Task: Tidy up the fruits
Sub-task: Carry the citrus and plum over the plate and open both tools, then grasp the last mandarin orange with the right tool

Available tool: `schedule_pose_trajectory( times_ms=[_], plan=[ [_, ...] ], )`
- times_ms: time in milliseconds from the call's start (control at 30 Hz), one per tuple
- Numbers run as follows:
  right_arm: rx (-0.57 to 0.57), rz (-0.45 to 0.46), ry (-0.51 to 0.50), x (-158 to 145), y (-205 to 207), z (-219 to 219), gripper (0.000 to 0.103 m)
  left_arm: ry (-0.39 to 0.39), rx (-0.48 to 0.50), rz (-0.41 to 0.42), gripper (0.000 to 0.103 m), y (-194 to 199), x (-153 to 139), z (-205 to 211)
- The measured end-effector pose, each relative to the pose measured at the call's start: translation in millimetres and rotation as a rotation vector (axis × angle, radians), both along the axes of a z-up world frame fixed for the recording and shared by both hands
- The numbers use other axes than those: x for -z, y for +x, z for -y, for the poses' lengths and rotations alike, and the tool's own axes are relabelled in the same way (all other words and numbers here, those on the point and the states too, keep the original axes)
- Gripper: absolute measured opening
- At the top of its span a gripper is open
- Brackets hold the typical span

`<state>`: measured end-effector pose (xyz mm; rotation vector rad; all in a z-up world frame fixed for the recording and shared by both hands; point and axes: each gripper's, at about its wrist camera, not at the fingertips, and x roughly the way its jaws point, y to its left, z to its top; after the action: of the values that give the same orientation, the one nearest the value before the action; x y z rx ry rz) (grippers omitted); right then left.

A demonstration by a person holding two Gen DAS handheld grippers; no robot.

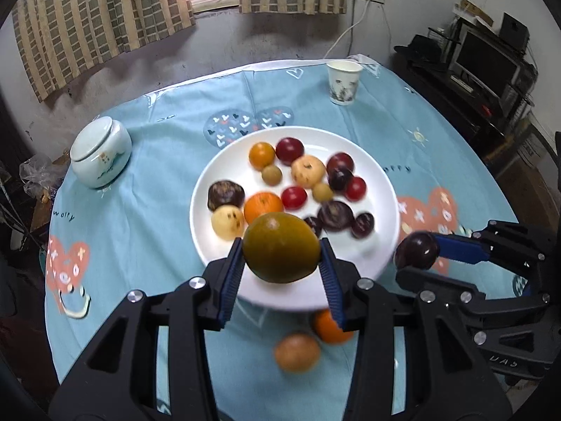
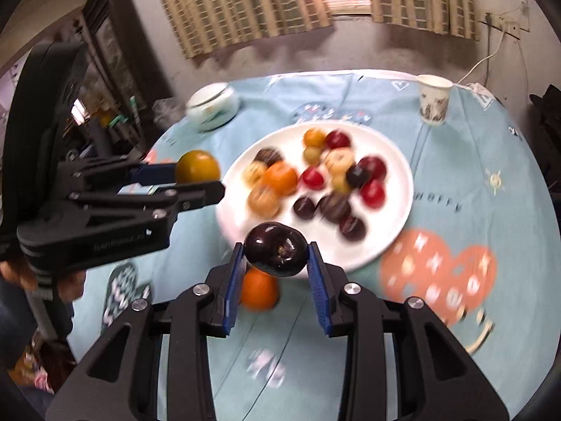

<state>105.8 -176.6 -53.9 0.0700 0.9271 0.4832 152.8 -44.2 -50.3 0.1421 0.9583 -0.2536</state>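
My left gripper [image 1: 281,249] is shut on a green-yellow citrus fruit [image 1: 280,247] and holds it above the near rim of the white plate [image 1: 382,172]. My right gripper [image 2: 275,254] is shut on a dark purple plum [image 2: 275,253], above the plate's [image 2: 399,161] near edge. The plate holds several small fruits: red, purple, orange and pale yellow. An orange [image 1: 329,328] and a brown fruit [image 1: 297,352] lie on the blue tablecloth near the plate. The orange also shows in the right wrist view [image 2: 259,289]. Each gripper shows in the other's view, right gripper [image 1: 417,249] and left gripper [image 2: 198,172].
A pale lidded ceramic jar [image 1: 100,152] stands at the table's left. A paper cup [image 1: 343,82] stands at the far side. The round table has a blue patterned cloth [image 1: 140,228]. Shelves with electronics stand at the right, curtains and a window behind.
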Motion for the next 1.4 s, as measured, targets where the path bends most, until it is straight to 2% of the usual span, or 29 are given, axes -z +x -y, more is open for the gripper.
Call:
schedule_pose_trajectory(
  times_ms=[167, 400, 467, 500, 533, 567, 600, 633, 733, 900, 1000, 1100, 1233, 1333, 1400],
  plan=[
    [0.034, -0.005, -0.048, 15, 50, -1, 0.036, 0.025, -0.049, -0.042, 0.043, 47, 22, 1],
    [0.024, -0.035, -0.138, 42, 99, -15, 0.037, 0.028, -0.07, -0.08, 0.044, 75, 46, -1],
    [0.007, -0.052, -0.195, 50, 107, -21, 0.037, 0.029, -0.075, -0.068, 0.049, 77, 46, -2],
    [0.004, -0.046, -0.213, 51, 107, -22, 0.037, 0.024, -0.078, -0.061, 0.055, 77, 45, -2],
    [0.005, -0.041, -0.219, 52, 108, -22, 0.04, 0.012, -0.078, -0.051, 0.056, 77, 43, -4],
    [0.008, -0.044, -0.209, 51, 108, -20, 0.061, 0.01, -0.079, -0.048, 0.057, 78, 41, -5],
    [0.021, -0.037, -0.2, 50, 107, -18, 0.075, 0.012, -0.082, -0.044, 0.063, 78, 39, -6],
    [0.037, -0.002, -0.196, 44, 104, -16, 0.088, 0.013, -0.085, -0.04, 0.063, 78, 37, -7],
    [0.023, 0.04, -0.216, 32, 98, -17, 0.088, -0.003, -0.104, -0.032, 0.063, 73, 29, -12],
    [0.036, 0.043, -0.188, 10, 71, -6, 0.089, -0.028, -0.113, 0.015, 0.066, 41, 6, -30],
    [0.019, 0.039, -0.177, 2, 33, 2, 0.088, -0.036, -0.101, 0.036, 0.067, 6, -2, -42],
    [0.016, 0.02, -0.156, 7, -7, 8, 0.088, -0.035, -0.083, 0.03, 0.068, -36, 2, -51],
    [0.019, -0.068, -0.105, 36, -68, 6, 0.088, -0.048, -0.067, -0.043, 0.069, -96, 28, -56],
    [0.019, -0.133, -0.099, 61, -95, -1, 0.085, -0.066, -0.046, -0.144, 0.069, -140, 58, -52],
    [0.012, -0.167, -0.103, 70, -100, -8, 0.08, -0.065, -0.039, -0.184, 0.069, -156, 71, -51]
  ],
)
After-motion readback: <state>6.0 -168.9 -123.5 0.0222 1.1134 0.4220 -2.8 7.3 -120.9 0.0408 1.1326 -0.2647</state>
